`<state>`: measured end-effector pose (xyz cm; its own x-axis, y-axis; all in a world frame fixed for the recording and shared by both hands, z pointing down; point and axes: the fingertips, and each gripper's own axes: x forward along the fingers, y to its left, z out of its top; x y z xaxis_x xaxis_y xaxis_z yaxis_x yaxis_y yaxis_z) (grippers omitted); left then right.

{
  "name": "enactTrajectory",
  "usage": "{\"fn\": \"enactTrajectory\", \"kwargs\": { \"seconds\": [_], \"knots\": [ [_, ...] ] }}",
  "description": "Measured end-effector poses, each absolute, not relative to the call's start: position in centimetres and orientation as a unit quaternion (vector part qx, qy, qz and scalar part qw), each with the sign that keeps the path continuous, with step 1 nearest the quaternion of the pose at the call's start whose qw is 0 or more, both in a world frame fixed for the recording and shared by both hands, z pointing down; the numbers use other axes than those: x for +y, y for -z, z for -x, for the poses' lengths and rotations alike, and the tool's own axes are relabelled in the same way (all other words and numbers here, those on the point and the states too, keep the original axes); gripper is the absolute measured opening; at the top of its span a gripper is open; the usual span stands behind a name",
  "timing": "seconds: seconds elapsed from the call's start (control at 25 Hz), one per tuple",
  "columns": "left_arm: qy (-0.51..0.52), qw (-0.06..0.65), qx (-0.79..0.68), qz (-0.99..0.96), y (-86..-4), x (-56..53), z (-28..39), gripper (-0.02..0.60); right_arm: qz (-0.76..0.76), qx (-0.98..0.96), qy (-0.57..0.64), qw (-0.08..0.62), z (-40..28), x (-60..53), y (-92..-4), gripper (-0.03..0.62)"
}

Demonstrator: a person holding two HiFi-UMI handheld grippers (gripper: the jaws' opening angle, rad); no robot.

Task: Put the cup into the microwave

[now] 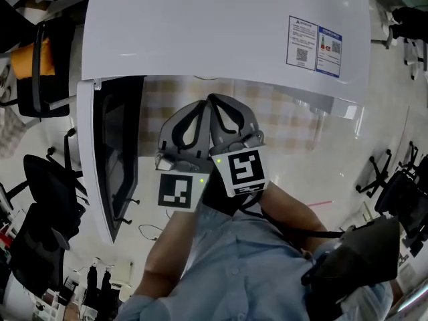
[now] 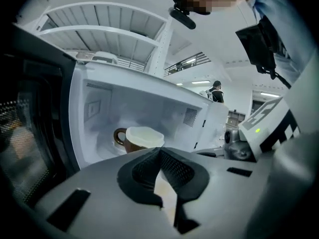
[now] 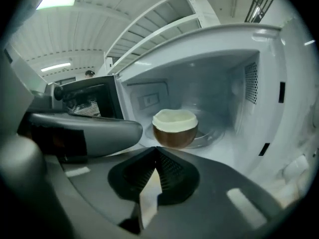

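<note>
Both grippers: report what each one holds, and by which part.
Nothing. The left gripper and right gripper are shut and empty; the brown cup with a white top stands apart from both inside the open white microwave.

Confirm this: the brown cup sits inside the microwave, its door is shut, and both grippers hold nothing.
Wrong: the door stands open, as the head view shows. The brown cup sits inside the microwave, and the left gripper and right gripper hold nothing.

Open-plan office: black swivel chairs (image 1: 47,196), ceiling strip lights (image 3: 55,2).
</note>
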<state>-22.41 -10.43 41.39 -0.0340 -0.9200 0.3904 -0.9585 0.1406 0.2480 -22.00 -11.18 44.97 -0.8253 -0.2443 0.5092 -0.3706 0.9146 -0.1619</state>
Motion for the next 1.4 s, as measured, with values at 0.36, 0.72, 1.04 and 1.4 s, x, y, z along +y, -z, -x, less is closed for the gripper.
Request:
{"fn": "enactTrajectory", "kwargs": {
  "seconds": [0.36, 0.72, 1.04, 1.4],
  "knots": [
    [-0.034, 0.264, -0.701, -0.662, -43.7, -13.3, 24.7, 0.005, -0.202, -0.931, -0.152, 0.262, 23.4, -13.9, -46.3, 0.002],
    [-0.027, 0.266, -0.695, -0.667, -44.0, -15.5, 26.5, 0.005, -0.215, -0.928, -0.151, 0.265, 25.0, -16.1, -46.4, 0.002],
    [-0.023, 0.259, -0.695, -0.671, -43.8, -16.5, 27.5, 0.005, -0.214, -0.928, -0.147, 0.267, 26.1, -17.0, -46.4, 0.002],
    [-0.020, 0.232, -0.711, -0.663, -41.3, -14.2, 25.5, 0.005, -0.191, -0.939, -0.144, 0.248, 24.4, -14.7, -44.5, 0.002]
  ]
}}
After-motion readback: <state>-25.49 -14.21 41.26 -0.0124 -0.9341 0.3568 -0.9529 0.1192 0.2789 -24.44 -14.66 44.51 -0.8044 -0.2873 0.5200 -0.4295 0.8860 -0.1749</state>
